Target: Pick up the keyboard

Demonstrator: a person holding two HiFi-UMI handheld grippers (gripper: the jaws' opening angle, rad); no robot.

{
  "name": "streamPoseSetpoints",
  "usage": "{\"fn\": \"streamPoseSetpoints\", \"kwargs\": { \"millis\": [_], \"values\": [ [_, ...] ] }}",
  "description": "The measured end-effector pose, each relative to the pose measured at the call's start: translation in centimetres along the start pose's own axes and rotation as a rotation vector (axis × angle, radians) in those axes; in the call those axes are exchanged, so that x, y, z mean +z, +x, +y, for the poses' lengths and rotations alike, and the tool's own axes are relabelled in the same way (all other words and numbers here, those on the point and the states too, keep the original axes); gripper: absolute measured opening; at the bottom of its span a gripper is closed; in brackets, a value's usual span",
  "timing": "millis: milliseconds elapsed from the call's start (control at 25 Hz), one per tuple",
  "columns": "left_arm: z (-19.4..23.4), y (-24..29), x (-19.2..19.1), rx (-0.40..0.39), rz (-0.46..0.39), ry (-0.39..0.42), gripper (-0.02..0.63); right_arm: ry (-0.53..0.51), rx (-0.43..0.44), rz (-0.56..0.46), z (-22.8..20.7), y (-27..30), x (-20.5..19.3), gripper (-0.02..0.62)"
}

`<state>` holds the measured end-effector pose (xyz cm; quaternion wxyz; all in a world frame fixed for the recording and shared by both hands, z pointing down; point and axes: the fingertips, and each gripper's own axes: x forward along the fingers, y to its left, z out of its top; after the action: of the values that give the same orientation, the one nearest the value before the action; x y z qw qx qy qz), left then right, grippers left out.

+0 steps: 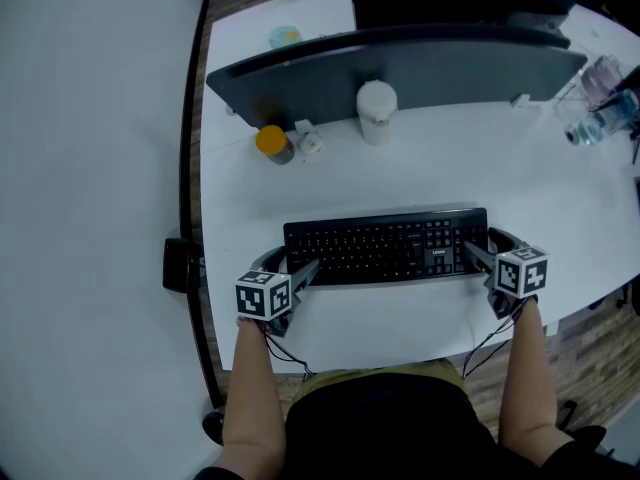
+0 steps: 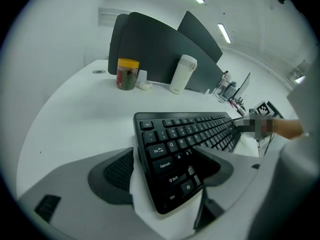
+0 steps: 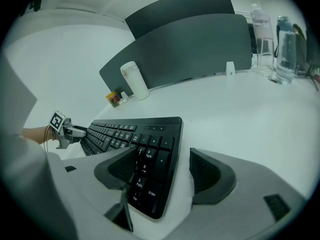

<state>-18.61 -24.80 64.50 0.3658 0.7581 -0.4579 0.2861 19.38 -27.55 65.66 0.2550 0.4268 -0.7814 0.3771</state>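
Forearms (image 1: 250, 388): closest to the head camera, spread so that one tool reaches each short end of the keyboard (image 1: 385, 246).
Left gripper (image 2: 165, 168): jaws parted and straddling the keyboard's left end, by the Ctrl and Shift keys. A strip of bare desk shows between one pad (image 2: 117, 171) and the keyboard's edge, so the jaws are judged not yet pressing.
Right gripper (image 3: 161, 170): the mirror case at the number-pad end. Jaws are likewise spread, with a white gap beside one pad (image 3: 205, 173).
Keyboard: black, lying flat near the front edge of the desk (image 1: 400, 183), square to the person. It appears not yet lifted.
Reason for the two-ended hold: a long, thin body taken at one end would tip, while a grip at both ends should keep it level.
Step in hand: both pairs of jaws must close before any lift.
Jar (image 1: 272, 144), flask (image 1: 376, 111), panel (image 1: 400, 68): well behind the keyboard, clear of a straight lift.
Bottles (image 1: 600, 113): far right, well apart.
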Motion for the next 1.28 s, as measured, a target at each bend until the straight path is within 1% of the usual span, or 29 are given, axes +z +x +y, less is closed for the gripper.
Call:
{"fn": "streamPoseSetpoints", "kwargs": {
  "millis": [240,320,400,480,680,920,1280],
  "values": [
    [0.00,0.04,-0.05,0.009,0.025,0.004,0.368,0.007,0.007,-0.005,-0.02,0.00,0.08,0.301],
    [-0.11,0.21,-0.05,0.002,0.053,0.016,0.368,0.012,0.016,-0.009,0.18,0.10,0.12,0.301],
    [-0.17,0.41,0.03,-0.001,0.086,0.023,0.353,0.032,0.033,-0.011,0.53,0.27,0.19,0.288],
    [-0.20,0.43,0.05,-0.001,0.100,0.019,0.351,0.041,0.037,-0.008,0.60,0.22,0.14,0.288],
    [-0.29,0.21,0.12,0.003,0.065,0.015,0.350,0.042,0.038,-0.018,0.63,0.10,0.23,0.288],
    [-0.34,0.13,0.25,0.019,-0.008,0.017,0.350,0.048,0.024,-0.034,0.69,0.16,0.35,0.288],
    [-0.43,0.16,0.21,0.032,0.043,0.002,0.342,0.054,-0.009,-0.045,0.61,-0.03,0.31,0.287]
  ]
}}
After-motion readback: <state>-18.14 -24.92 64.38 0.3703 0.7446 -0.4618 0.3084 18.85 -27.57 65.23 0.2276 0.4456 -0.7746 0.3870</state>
